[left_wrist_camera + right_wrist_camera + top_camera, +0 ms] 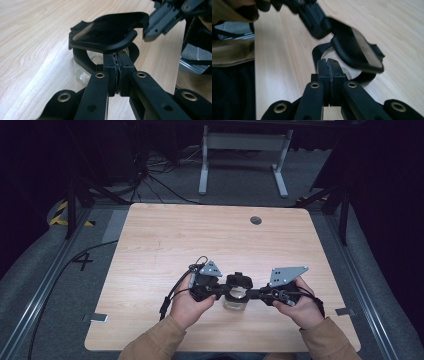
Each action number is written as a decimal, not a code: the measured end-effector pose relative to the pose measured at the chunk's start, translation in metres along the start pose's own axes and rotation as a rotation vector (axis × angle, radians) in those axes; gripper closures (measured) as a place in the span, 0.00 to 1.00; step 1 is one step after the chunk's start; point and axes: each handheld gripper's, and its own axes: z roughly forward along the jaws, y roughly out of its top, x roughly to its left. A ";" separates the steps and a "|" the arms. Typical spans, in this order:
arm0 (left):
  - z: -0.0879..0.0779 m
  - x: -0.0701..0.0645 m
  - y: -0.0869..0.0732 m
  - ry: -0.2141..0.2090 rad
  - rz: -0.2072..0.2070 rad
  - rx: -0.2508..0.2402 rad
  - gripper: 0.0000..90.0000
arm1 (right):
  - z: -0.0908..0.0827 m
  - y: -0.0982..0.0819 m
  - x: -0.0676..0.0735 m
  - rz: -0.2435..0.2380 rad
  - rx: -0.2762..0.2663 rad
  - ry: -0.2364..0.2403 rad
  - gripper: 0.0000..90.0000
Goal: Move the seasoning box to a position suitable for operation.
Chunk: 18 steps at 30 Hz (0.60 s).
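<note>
A small clear jar [236, 304] with a black collar and a hinged black lid [239, 281] stands near the table's front edge, between both grippers. The lid [107, 32] is tipped up over the glass [81, 72]. My left gripper [223, 293] comes in from the left, its jaws pressed together at the collar under the lid [117, 53]. My right gripper [252, 294] comes in from the right, also shut, its tips [328, 61] at the collar [318, 51] beside the raised lid [359, 50]. What sits between the pads is hidden.
The wooden table [165, 240] has a round grommet [256, 220] at the back. Cables [172, 292] trail from the left gripper toward the table's left side. A white desk frame [245, 155] stands on the floor behind the table.
</note>
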 end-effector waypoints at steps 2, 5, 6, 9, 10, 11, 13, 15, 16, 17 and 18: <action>0.002 0.000 0.000 0.002 0.004 0.015 0.97 | 0.000 0.001 0.000 -0.003 -0.012 -0.007 1.00; 0.006 -0.001 -0.001 0.016 0.015 0.041 0.97 | -0.003 0.005 0.000 -0.003 -0.050 -0.036 1.00; 0.008 -0.002 -0.001 0.018 0.020 0.044 0.97 | -0.004 0.008 -0.003 0.000 -0.070 -0.049 1.00; 0.008 -0.002 0.000 0.019 0.017 0.051 0.97 | -0.004 0.011 -0.005 0.002 -0.085 -0.057 1.00; 0.008 -0.002 0.000 0.018 0.014 0.050 0.98 | -0.003 0.014 -0.006 0.006 -0.099 -0.061 1.00; 0.008 -0.002 0.000 0.016 0.012 0.057 0.98 | -0.003 0.016 -0.007 0.009 -0.103 -0.064 1.00; 0.008 -0.002 0.000 0.014 0.000 0.055 0.99 | 0.000 0.020 -0.011 0.019 -0.115 -0.072 1.00; 0.008 -0.002 0.000 0.012 -0.001 0.054 0.99 | 0.002 0.021 -0.015 0.036 -0.125 -0.080 1.00; 0.008 -0.001 0.000 0.011 -0.004 0.052 0.99 | 0.002 0.021 -0.015 0.036 -0.125 -0.080 1.00; 0.008 -0.001 0.000 0.009 -0.005 0.054 0.99 | 0.003 0.021 -0.017 0.049 -0.129 -0.081 1.00; 0.008 -0.001 0.000 0.009 -0.005 0.054 0.99 | 0.005 0.021 -0.021 0.065 -0.133 -0.086 1.00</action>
